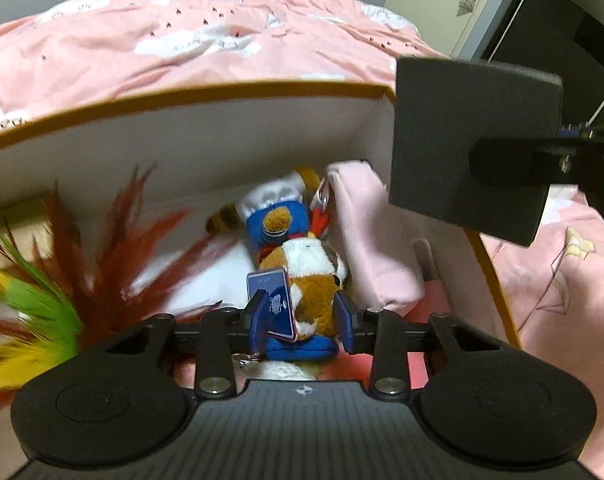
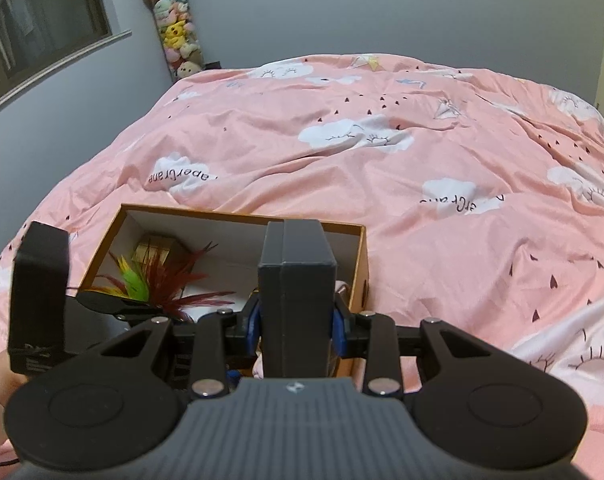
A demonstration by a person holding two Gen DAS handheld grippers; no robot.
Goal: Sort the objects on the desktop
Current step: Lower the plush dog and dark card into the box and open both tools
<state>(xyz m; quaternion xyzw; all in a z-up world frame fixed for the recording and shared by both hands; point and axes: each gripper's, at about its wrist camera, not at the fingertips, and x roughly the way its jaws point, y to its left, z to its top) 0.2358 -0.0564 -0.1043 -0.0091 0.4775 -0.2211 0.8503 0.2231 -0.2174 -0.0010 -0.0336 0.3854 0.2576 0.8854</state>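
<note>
An orange-rimmed cardboard box [image 1: 238, 92] with white inner walls stands on the pink bed. My left gripper [image 1: 302, 320] is inside it, jaws apart; a brown plush toy in blue clothes [image 1: 298, 256] with a small blue card [image 1: 272, 300] lies between the fingers, with a gap on the right. My right gripper [image 2: 296, 320] is shut on a dark grey box [image 2: 298, 292], held above the cardboard box [image 2: 362, 256]; the grey box also shows in the left wrist view [image 1: 470, 144]. Red and green feathers [image 1: 74, 280] lie in the box's left part.
A pink pouch [image 1: 370, 240] leans against the box's right wall. A small wooden block [image 2: 158, 250] sits in the far left corner. The pink cloud-print duvet [image 2: 382, 140] spreads all around. A tall column of plush toys [image 2: 178, 32] stands by the wall.
</note>
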